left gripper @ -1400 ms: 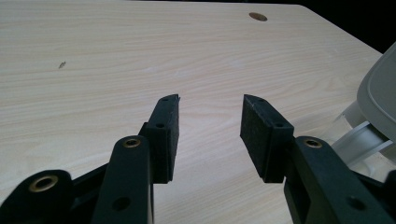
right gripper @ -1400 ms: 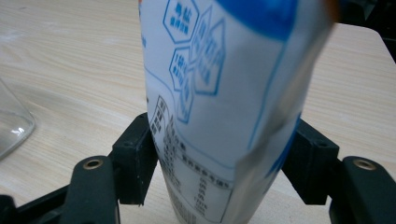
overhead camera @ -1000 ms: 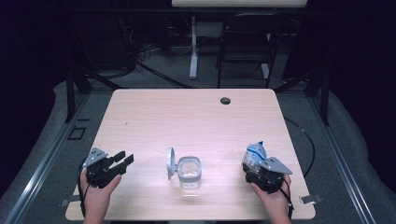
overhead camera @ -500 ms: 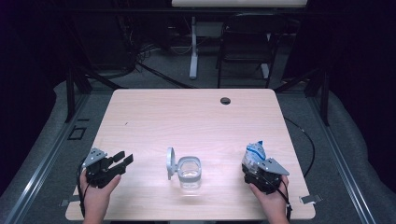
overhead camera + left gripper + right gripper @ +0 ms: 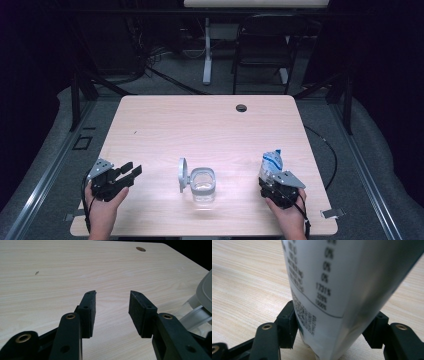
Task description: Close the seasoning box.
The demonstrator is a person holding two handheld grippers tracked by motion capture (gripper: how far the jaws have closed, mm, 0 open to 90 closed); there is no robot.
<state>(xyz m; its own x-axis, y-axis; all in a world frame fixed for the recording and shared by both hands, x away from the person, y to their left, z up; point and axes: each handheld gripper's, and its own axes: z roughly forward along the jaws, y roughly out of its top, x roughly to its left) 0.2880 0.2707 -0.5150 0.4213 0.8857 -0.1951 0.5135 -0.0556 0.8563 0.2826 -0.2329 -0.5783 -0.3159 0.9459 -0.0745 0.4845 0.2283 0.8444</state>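
The left tongs [image 5: 112, 311] hover with jaws spread over the pale wooden surface [image 5: 75, 270], a grey lid [image 5: 205, 290] at the right edge.

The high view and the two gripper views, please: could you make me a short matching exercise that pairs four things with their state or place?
Things:
1. left gripper
2. right gripper
3. clear container
4. round hole

States or places:
A. near the table's far edge
B. shut on a white and blue pouch
C. open, nothing between the jaws
D. at the middle near the front of the table, lid flipped up on its left

Pairs: 1-C, 2-B, 3-D, 4-A
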